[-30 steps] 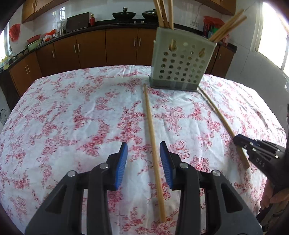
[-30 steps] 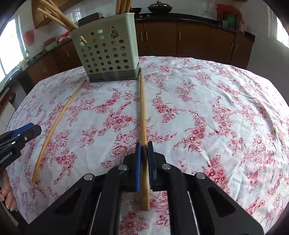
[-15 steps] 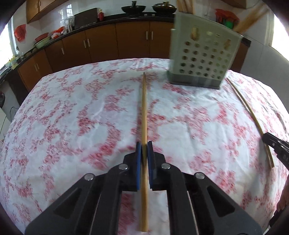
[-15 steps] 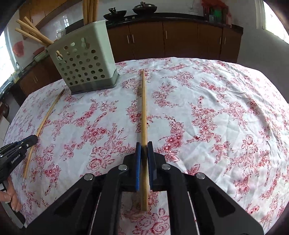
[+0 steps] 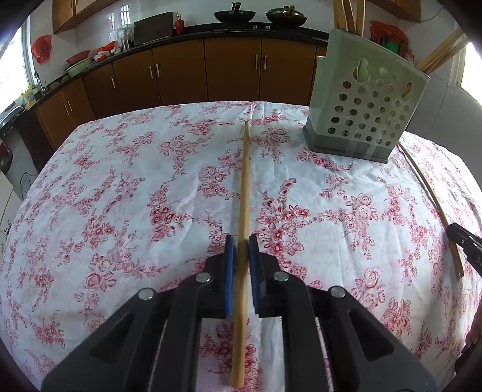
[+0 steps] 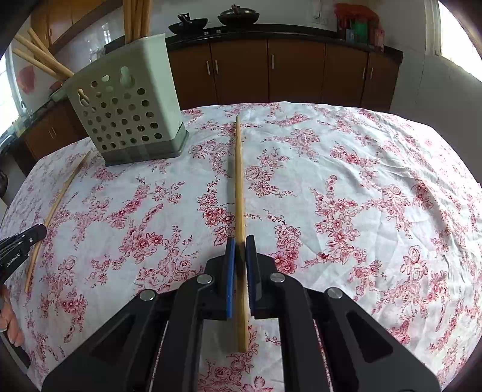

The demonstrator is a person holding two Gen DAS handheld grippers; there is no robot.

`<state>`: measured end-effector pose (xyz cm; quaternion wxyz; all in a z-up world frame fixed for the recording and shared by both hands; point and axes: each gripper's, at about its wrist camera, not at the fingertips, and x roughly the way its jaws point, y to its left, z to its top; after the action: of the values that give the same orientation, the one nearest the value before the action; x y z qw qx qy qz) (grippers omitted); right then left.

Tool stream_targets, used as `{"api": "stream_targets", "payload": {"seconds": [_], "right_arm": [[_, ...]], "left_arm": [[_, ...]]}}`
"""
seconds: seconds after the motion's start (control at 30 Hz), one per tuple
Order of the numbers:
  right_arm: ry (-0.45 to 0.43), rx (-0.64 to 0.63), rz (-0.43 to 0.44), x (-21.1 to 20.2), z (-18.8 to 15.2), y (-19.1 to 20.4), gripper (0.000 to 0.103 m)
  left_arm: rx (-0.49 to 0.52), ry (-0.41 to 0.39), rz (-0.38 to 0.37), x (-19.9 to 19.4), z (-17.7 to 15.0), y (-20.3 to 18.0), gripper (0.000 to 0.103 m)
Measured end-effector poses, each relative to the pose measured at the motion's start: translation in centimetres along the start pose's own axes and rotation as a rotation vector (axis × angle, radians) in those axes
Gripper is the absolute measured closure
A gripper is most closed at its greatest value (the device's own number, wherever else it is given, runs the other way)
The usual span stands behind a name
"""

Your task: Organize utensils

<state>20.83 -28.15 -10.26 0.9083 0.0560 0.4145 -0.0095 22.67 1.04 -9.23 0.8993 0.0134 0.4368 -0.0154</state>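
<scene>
A: Entry, left gripper [image 5: 241,241]. State?

B: Jaws nearly together, blue pads [image 5: 230,271] pinching a long, pale wooden stick, the left chopstick [image 5: 244,181]. Grip sits close to its near end; a short tail pokes back under the tool.

A: Right gripper [image 6: 240,241]?

B: Same: closed down on a second long, pale wooden stick, the right chopstick [image 6: 238,169], also near its butt end.

A: Why grip so far back?

B: Judgement: it leaves nearly the whole length free ahead of the fingers, so the far tip can be swung up and dropped into the holder first.

A: Orientation?

B: Each long axis runs straight out along its tool's fingers, centred between them, thin tip pointing away toward the far table edge. Each stick lies low over the white tablecloth with red flowers [image 5: 120,181]; lifted or resting, I cannot tell.

A: Target?

B: The pale green, perforated plastic utensil holder [image 5: 361,102] stands upright ahead and to the right of the left tool, ahead and to the left of the right tool, so between the two sticks. Neither tip touches it. Several stored wooden chopsticks [image 6: 135,18] stand in it, some leaning outward.

A: Stage?

B: Judgement: both picks made, insertion not yet done. Next needs tilting each stick toward vertical; the leaning ones may obstruct entry.
</scene>
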Motion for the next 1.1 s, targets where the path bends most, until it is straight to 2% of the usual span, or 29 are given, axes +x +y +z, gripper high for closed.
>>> {"api": "stream_targets", "payload": {"seconds": [1.1], "right_arm": [[-0.004,-0.025,-0.025,-0.35,-0.42,0.34,0.095]], "left_arm": [[-0.028,-0.001,-0.030,0.04,0.00,0.37,0.090]]}}
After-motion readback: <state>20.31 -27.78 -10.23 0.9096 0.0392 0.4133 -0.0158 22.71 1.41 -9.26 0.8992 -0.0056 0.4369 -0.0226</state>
